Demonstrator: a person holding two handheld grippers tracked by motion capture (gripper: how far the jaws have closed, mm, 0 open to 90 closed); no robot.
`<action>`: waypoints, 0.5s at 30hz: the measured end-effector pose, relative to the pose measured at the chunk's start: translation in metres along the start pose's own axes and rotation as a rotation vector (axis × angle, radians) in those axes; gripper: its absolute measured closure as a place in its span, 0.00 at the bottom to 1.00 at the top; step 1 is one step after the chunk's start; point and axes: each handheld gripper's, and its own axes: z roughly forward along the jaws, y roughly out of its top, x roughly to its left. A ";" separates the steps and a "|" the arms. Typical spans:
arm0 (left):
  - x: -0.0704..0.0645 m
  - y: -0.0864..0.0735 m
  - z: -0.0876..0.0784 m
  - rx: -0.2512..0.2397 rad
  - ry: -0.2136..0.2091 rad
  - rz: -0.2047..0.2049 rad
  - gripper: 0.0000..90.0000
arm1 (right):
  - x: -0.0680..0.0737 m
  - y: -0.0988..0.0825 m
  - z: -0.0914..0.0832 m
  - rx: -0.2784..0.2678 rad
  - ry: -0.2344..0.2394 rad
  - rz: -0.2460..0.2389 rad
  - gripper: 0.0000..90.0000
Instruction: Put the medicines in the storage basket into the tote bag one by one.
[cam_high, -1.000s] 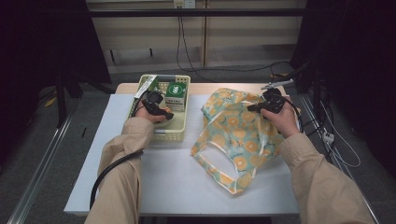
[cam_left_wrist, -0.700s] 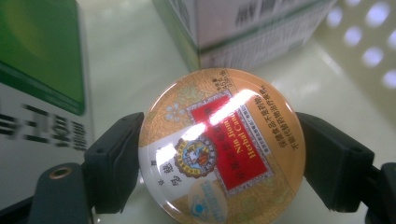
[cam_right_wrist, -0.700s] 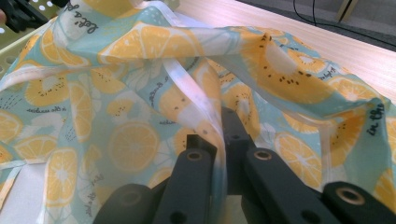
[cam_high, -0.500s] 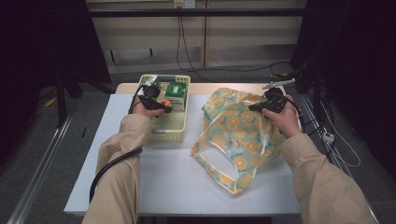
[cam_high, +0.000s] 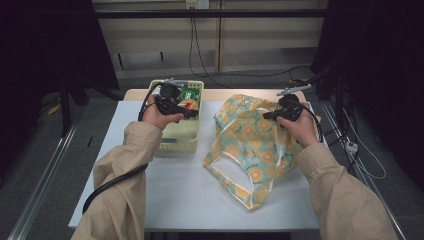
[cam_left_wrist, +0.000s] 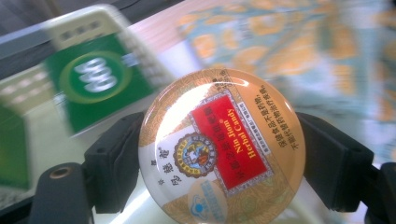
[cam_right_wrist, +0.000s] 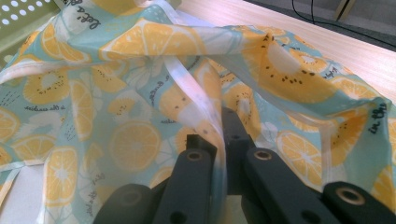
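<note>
So, both claws loaded: candy tin in my left, bag edge in my right.

Left gripper (cam_high: 191, 113) is held up over the yellow basket (cam_high: 181, 141), forearm angled in from below and wrist cocked toward the bag; its jaws are spread wide and pressed against both sides of the round herbal candy tin (cam_left_wrist: 221, 147), label facing the camera. Green packet (cam_left_wrist: 95, 81) sits in the basket behind the tin. Right gripper (cam_right_wrist: 220, 135) is at the far right side of the fruit-print bag (cam_high: 253, 141) next to the basket, hand (cam_high: 298, 125) resting on the fabric, jaws nearly closed and pinching the bag's pale edge strip (cam_right_wrist: 198, 95).
</note>
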 end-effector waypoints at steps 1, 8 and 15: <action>-0.006 0.002 0.000 -0.007 -0.015 0.011 0.23 | 0.001 0.000 0.001 0.001 -0.001 -0.003 1.00; -0.049 0.012 0.001 -0.056 -0.090 0.060 0.23 | 0.005 0.002 0.003 0.004 0.000 -0.006 1.00; -0.086 0.015 0.018 -0.043 -0.161 0.124 0.23 | 0.007 0.002 0.007 0.010 0.000 -0.004 1.00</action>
